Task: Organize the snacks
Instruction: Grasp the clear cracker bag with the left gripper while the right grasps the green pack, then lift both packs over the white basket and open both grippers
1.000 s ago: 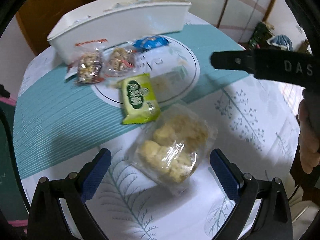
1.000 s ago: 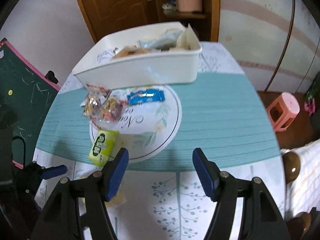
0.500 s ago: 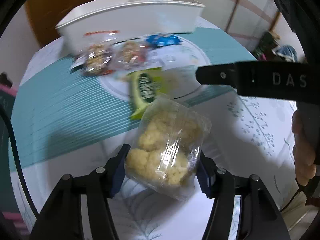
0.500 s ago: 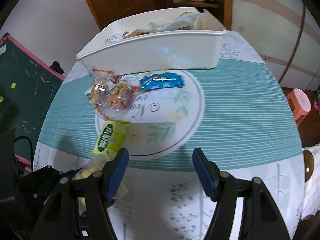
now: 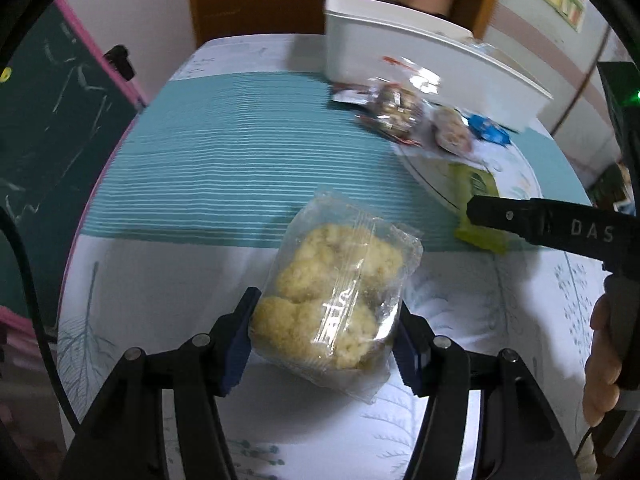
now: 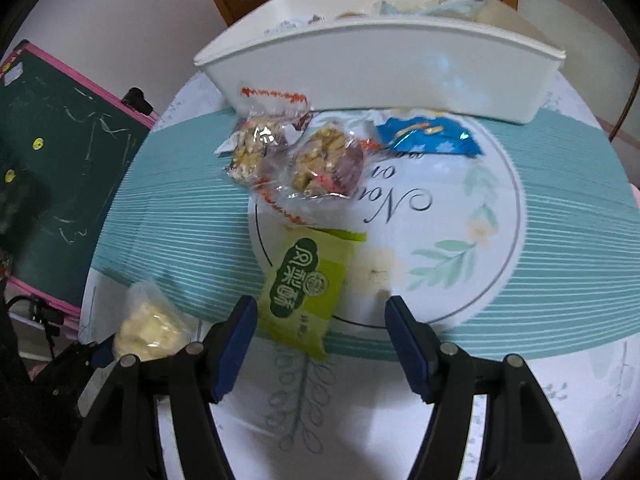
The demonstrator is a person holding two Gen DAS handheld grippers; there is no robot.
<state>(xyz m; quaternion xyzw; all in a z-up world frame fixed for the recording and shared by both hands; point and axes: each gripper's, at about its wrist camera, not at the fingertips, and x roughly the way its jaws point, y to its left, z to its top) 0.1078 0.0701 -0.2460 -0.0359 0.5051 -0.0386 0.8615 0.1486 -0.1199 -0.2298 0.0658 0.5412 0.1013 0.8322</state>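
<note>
Snacks lie loose on our round table (image 6: 560, 184), which wears a teal-striped cloth with a white printed circle; a brown door and a green chalkboard (image 6: 60, 152) stand behind it. We count five packets: one clear bag of yellow puffs (image 5: 336, 300), pinched between the pads of our left gripper (image 5: 324, 340) and raised off the cloth near the table's near edge; one green packet (image 6: 308, 284) lying just ahead of our right gripper (image 6: 320, 344), whose jaws stand spread with nothing between them; two clear nut clusters (image 6: 296, 156) side by side; and one blue packet (image 6: 428, 136). One white bin (image 6: 380, 76) sits at the far edge, already holding wrappers. Bare cloth stretches to the right of the circle.
</note>
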